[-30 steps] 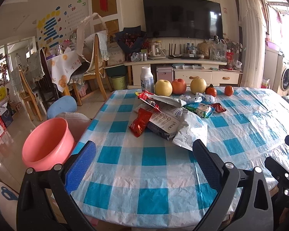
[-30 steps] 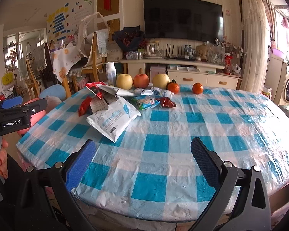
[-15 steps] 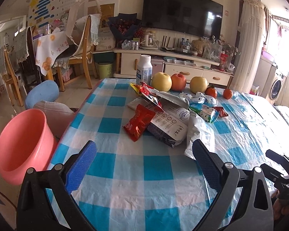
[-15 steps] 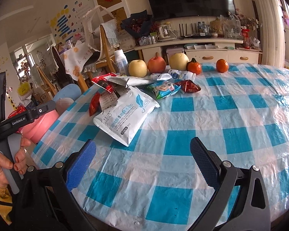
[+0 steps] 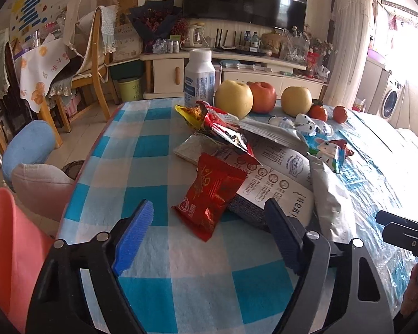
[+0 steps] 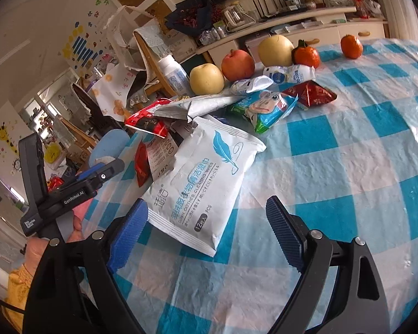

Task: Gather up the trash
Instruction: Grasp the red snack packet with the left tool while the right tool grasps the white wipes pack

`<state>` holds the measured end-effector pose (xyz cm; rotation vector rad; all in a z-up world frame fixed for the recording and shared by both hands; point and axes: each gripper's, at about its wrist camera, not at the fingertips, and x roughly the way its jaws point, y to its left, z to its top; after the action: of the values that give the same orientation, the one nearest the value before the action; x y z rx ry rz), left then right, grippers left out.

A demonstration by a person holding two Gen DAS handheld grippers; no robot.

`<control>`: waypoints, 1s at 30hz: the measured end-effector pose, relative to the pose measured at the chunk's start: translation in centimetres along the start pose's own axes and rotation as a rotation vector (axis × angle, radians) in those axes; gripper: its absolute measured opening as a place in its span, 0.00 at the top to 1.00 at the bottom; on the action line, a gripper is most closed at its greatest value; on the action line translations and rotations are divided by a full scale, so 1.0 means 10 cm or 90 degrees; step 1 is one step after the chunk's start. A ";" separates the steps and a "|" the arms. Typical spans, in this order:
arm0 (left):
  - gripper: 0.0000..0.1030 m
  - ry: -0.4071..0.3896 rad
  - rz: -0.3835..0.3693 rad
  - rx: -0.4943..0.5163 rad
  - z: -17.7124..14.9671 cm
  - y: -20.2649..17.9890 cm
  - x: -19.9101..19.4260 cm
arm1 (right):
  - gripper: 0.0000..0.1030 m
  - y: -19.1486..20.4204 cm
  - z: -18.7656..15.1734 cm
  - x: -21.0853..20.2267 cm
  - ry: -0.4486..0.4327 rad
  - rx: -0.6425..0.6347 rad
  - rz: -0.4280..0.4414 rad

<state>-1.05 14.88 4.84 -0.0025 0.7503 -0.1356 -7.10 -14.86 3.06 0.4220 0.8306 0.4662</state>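
- The tabletop (image 6: 348,167), under a blue-and-white checked plastic cover, carries a heap of wrappers near its left side, with fruit and a white bottle (image 5: 199,78) behind it; the film cover looks slick, so flat packets may slide rather than lift.
- The pink bin (image 5: 5,250) sits off the table's left edge, close to the left gripper (image 5: 209,236), and is likely where the trash goes.
- The white wipes pack (image 6: 203,183) lies flat at the front of the heap, just ahead of the right gripper (image 6: 206,231). It looks soft, light and crinkly; pinching its near sealed edge seems safest, since the broad face offers no purchase.
- The red snack packet (image 5: 211,194) leans on the printed bags, directly ahead of the left gripper. It is thin foil, probably near weightless and slippery; its raised near corner is the obvious hold.
- Both grippers are spread wide and hold nothing.
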 end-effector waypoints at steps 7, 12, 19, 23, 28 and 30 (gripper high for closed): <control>0.25 0.026 -0.012 -0.006 0.03 0.12 0.31 | 0.10 -0.08 0.09 0.26 0.016 0.087 0.047; 0.37 0.050 -0.033 -0.016 0.07 0.14 0.47 | 0.07 0.03 0.15 0.38 0.020 0.070 0.041; 0.57 0.070 -0.036 -0.057 0.08 0.13 0.54 | 0.05 0.06 0.22 0.52 0.021 0.073 0.022; 0.63 0.078 -0.018 -0.077 0.06 0.08 0.51 | 0.04 0.08 0.23 0.55 0.018 0.065 0.002; 0.70 0.081 -0.007 -0.117 0.01 0.13 0.44 | 0.04 0.18 0.21 0.60 0.022 -0.001 -0.051; 0.70 0.076 -0.002 -0.130 -0.01 0.16 0.40 | 0.07 0.20 0.20 0.63 0.023 -0.027 -0.068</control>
<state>1.95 16.00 2.01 -0.1917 0.8804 -0.0613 -2.32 -10.12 1.61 0.3293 0.8723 0.3925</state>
